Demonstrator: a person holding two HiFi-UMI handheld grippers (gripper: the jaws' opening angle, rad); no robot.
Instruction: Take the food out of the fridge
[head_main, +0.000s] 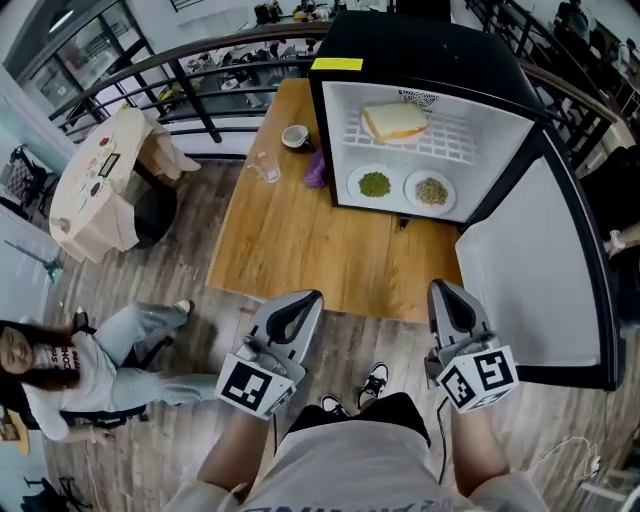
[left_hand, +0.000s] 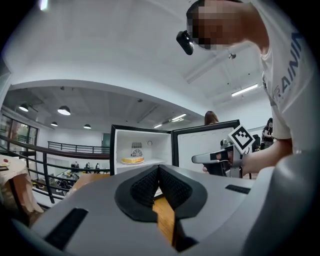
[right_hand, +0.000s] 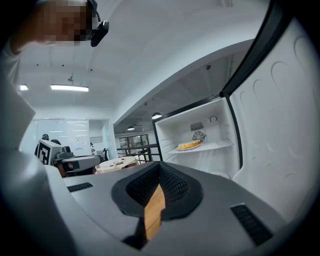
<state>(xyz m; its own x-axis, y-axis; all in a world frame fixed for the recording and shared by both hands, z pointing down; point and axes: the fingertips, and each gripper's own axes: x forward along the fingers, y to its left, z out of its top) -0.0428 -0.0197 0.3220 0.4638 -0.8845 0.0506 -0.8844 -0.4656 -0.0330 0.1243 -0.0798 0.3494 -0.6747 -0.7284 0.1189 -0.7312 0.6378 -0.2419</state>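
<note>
Jaws pressed together and empty, the left hand-held gripper (head_main: 305, 300) and the right hand-held gripper (head_main: 443, 290) sit level and side by side at about the near edge of the tabletop (head_main: 290, 240). Both point at the fridge (head_main: 420, 55), well short of it. With nothing yet in reach, closed jaws make sense, though either pair will have to spread before it can take anything.

All the food is inside the fridge, ahead of both tips. A sandwich (head_main: 396, 121) lies flat on the white wire shelf (head_main: 450, 140), farthest from the grippers and higher up. Below it, on the fridge floor and nearer the tips, stand two small plates side by side. The plate of green bits (head_main: 374, 184) is ahead and between the two grippers, and the plate of pale grains (head_main: 431, 190) is almost straight ahead of the right one. The plates probably offer rims to pinch, so they look the easier first pick. The sandwich is bare and soft and would want a gentler squeeze.

The door (head_main: 540, 270) is swung fully open on the right gripper's outer side, leaving the inside clear for a straight reach. Beyond the left gripper and off to its outer side, beside the fridge wall, a cup (head_main: 295, 136), a purple object (head_main: 316, 170) and a clear glass (head_main: 265, 168) stand out of the way.
</note>
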